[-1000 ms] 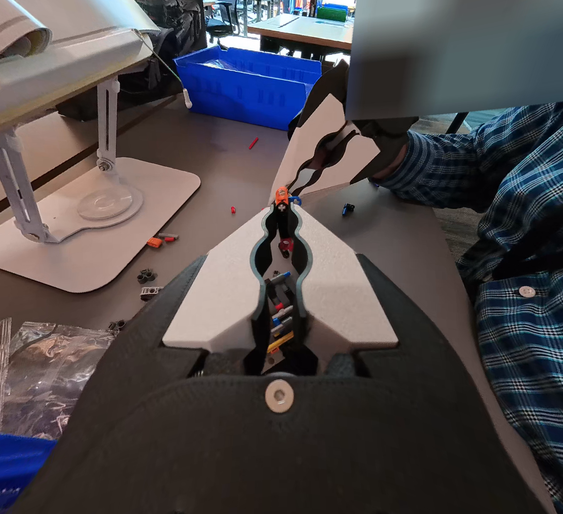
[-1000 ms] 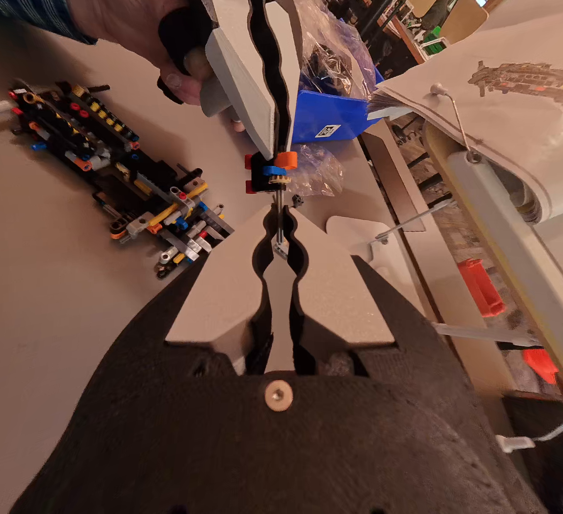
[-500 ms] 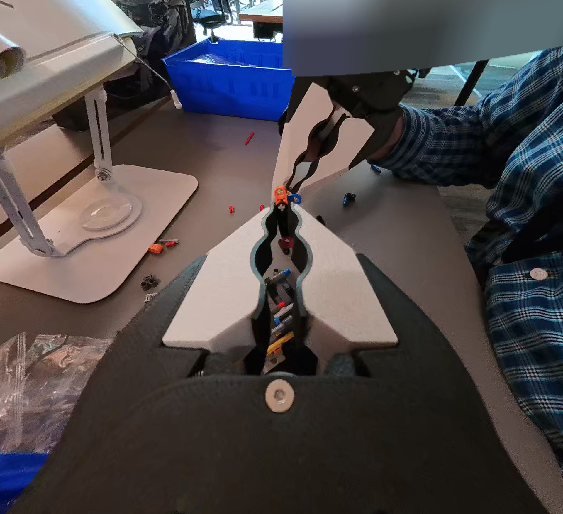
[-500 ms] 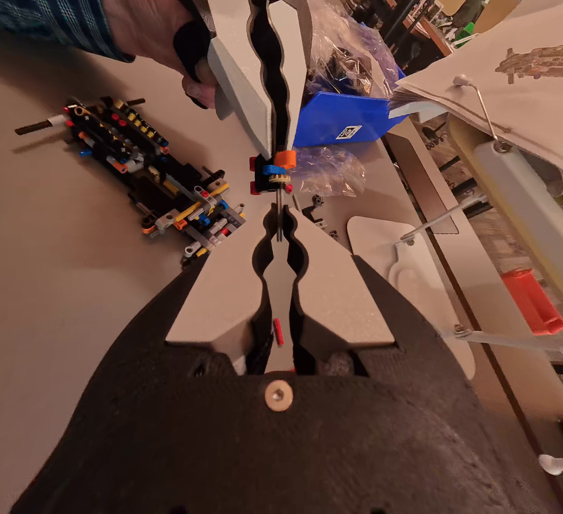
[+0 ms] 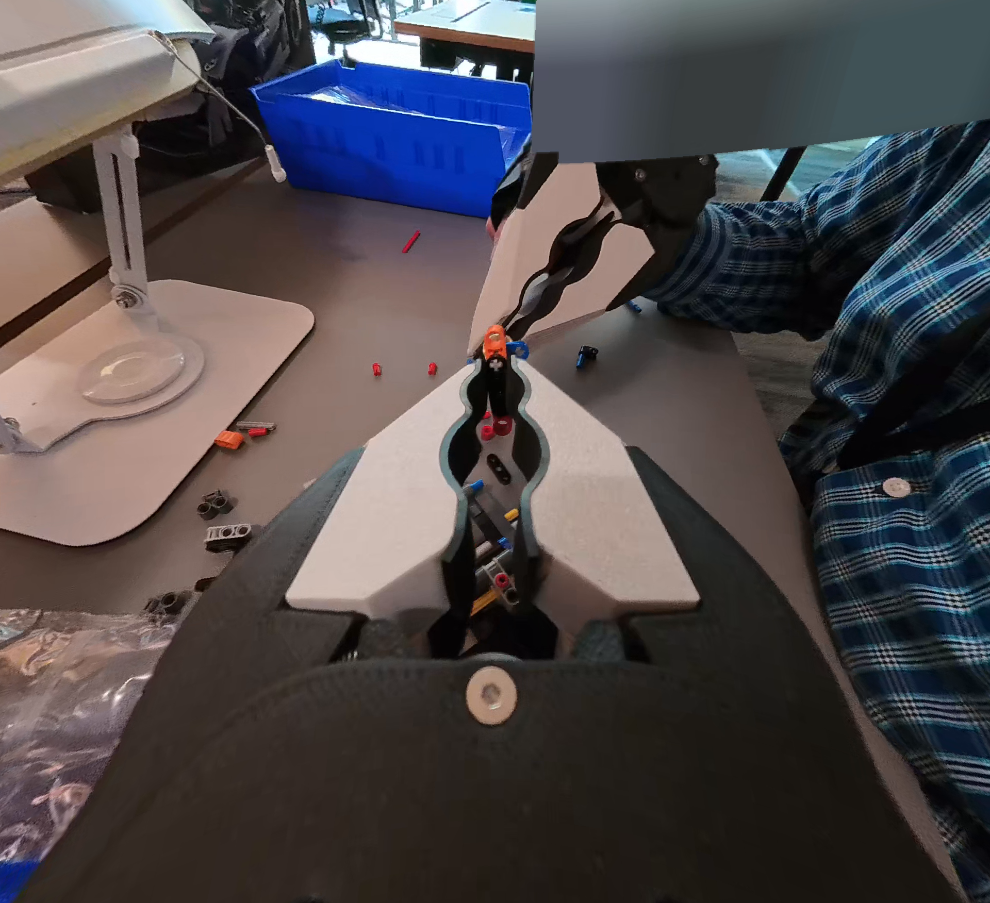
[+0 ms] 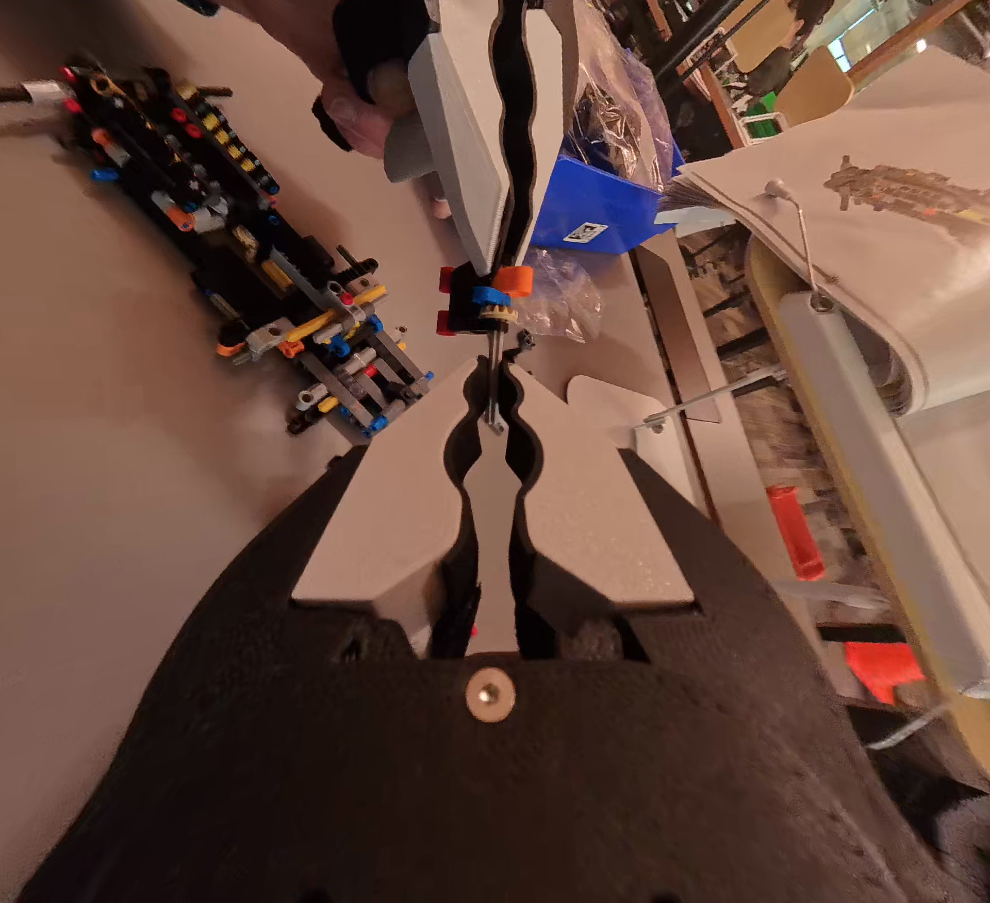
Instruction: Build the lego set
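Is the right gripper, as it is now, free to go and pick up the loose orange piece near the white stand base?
Probably not yet. The right gripper is shut on the grey axle of the small assembly held by the left gripper. The orange piece itself lies uncovered on the table.

1. You work under even, diffuse indoor light; the dark table [image 5: 332,256] shows only a soft sheen, with no harsh glare.
2. Daylight enters from far windows, so the far room looks brighter than your near workspace.
3. Your right wrist view has a warmer, pinkish cast; the left wrist view reads cooler.
4. The white stand base [image 5: 160,395] throws only a faint, soft-edged shadow.
5. Wide-angle distortion bends straight lines near every frame edge.
6. The far-right shelf [image 6: 835,529] smears with motion blur.
7. The plastic bag [image 5: 59,706] at near left is out of focus.
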